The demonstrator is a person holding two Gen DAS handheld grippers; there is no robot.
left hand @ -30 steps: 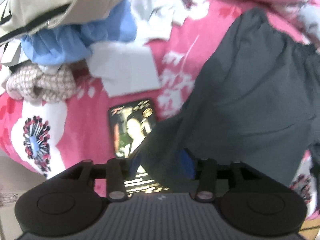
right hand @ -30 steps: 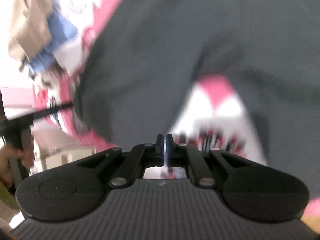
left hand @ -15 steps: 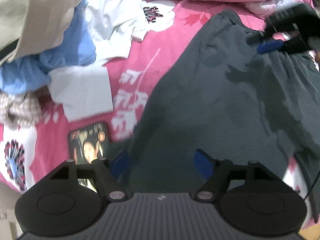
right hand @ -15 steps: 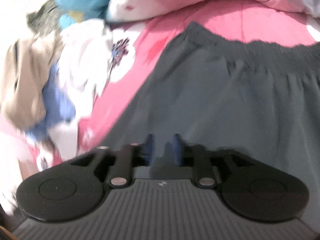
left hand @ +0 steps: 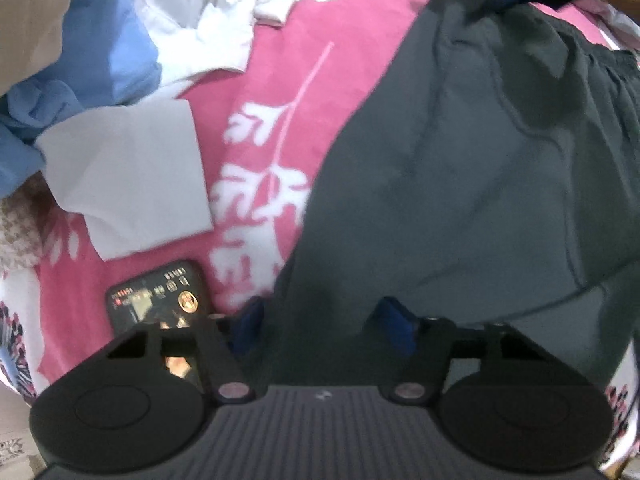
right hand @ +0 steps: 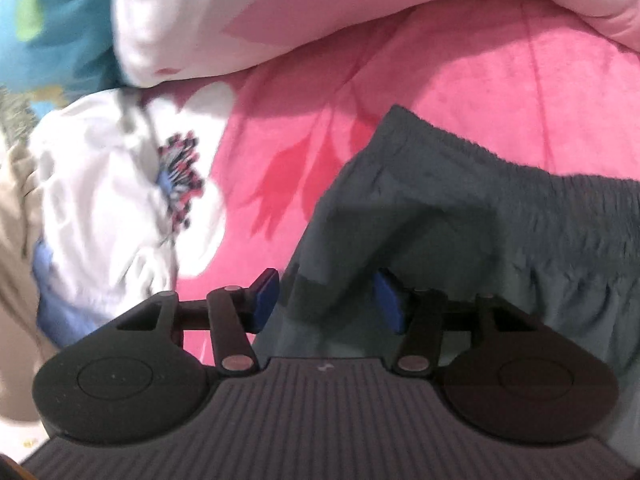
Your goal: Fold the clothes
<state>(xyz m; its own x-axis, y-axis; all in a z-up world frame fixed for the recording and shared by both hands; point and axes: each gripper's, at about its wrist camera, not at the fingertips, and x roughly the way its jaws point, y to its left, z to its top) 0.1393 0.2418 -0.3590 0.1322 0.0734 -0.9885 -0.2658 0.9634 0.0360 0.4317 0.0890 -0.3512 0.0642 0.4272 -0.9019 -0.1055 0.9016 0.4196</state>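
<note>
Here, grey shorts [left hand: 460, 184] lie flat.

Phone [left hand: 158, 300] screen text — blurred, unreadable

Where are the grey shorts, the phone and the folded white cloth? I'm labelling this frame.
grey shorts [left hand: 460, 184]: left wrist view, middle of the fabric.
phone [left hand: 160, 300]: left wrist view, lit screen.
folded white cloth [left hand: 128, 176]: left wrist view, centre of its flat top.
</note>
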